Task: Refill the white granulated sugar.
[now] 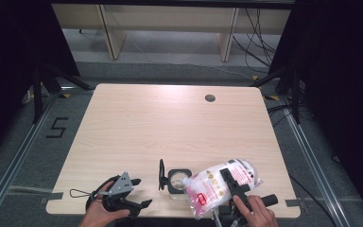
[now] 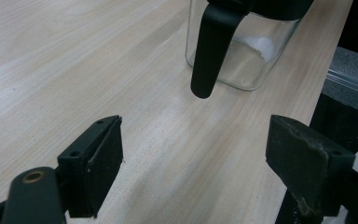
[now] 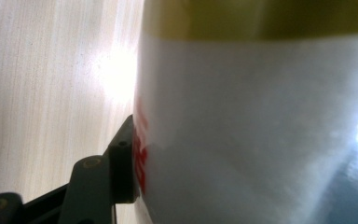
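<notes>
Far left, near the front edge of the table (image 1: 123,123): left gripper (image 1: 139,193), jaws spread wide with only bare wood between them, resting low and aimed toward the middle. Parked there, probably, to stay clear while being close enough to steady the container if it shifts. From the left gripper view, black pads (image 2: 98,163) well apart, nothing pinched.

Next along, just right of that gripper: a clear glass jar (image 1: 177,182) with a black collar, standing upright, its hinged black lid (image 1: 161,175) flipped up and out of the way on the left side (so the mouth faces up, ready to be filled). Seen close in the left gripper view as glass jar (image 2: 242,51) with the black latch arm (image 2: 212,51) hanging down in front; a faint whitish patch at the bottom, hard to say whether contents or glare.

Right of the jar and touching or nearly touching its rim: a plastic bag (image 1: 222,184) of white grains with red print, tilted so one end leans toward the jar's mouth. Clamped across its middle by the right gripper (image 1: 234,182), jaws partly closed on the bulging pouch. In the right gripper view, bag (image 3: 261,130) pressed against one black pad (image 3: 123,163). Held mid-body, likely for control of the tilt while pouring.
</notes>
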Demonstrator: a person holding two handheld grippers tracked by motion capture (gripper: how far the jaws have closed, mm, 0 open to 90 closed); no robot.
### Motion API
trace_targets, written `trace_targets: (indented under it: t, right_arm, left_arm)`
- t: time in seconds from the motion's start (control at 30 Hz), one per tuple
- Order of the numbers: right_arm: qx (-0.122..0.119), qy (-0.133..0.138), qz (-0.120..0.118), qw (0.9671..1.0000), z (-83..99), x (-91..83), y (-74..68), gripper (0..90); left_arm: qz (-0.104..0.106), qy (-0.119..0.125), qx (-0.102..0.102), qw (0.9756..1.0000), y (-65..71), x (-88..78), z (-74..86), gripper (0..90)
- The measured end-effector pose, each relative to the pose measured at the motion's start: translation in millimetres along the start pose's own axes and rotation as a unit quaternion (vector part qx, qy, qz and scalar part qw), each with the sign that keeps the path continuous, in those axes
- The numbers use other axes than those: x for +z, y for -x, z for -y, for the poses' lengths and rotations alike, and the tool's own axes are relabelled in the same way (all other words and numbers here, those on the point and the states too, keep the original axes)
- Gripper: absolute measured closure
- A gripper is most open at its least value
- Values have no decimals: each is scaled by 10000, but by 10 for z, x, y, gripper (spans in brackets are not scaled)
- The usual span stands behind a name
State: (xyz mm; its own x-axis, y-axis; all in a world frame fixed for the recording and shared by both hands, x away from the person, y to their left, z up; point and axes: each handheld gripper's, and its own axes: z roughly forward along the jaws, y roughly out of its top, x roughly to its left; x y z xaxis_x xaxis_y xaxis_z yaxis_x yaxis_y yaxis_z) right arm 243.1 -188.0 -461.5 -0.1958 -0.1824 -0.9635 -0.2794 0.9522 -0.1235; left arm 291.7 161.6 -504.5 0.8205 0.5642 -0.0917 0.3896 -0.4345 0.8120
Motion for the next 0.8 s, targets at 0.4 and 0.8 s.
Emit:
trace_targets:
  t: [0.4, 0.8]
  right_arm:
    - [275, -22, -54, 9996, 6, -3, -47, 428]
    - [252, 68, 68, 9996, 28, 17, -65, 429]
  left_arm:
    - [7, 1, 14, 10000, 0, -2, 0, 184]
    - [0, -7, 24, 10000, -5, -2, 0, 184]
